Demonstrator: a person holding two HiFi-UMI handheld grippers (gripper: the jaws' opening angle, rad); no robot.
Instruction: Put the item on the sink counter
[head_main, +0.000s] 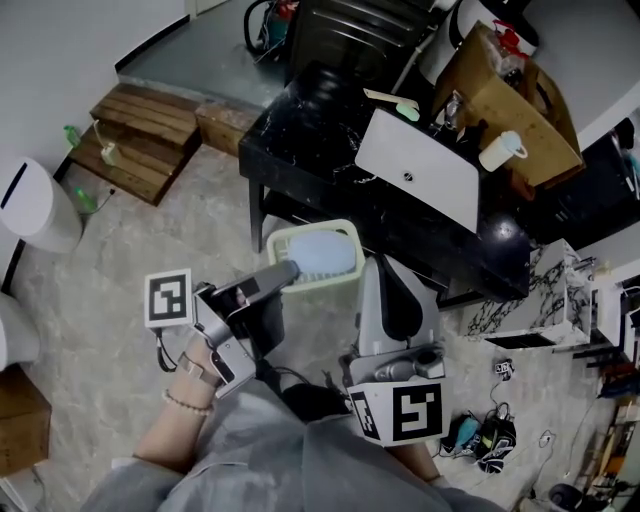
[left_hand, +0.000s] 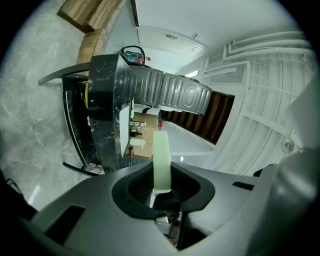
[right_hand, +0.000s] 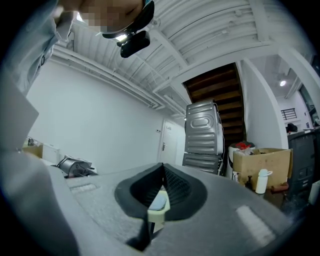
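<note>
left gripper (left_hand: 161, 189) jaws clamped on pale-green rim of tray (left_hand: 161, 159) | right gripper (right_hand: 160, 196) jaws pinched on the opposite rim, blue liner showing | tray carried between the 2 grippers, off any surface, above stone floor (head_main: 110, 270) | black marble table (head_main: 300, 130) just beyond, closed white laptop (head_main: 415, 165) on it

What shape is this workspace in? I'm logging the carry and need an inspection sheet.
Surface: black marble table, crowded with things.
Job's things: pale green tray, held between both grippers above the floor.
Clutter: laptop, mug and cardboard box on the table.
Grippers: left gripper and right gripper each shut on the tray's rim.
Cables: tangle of cables on the floor.
Surroundings: wooden pallets, white bin.
</note>
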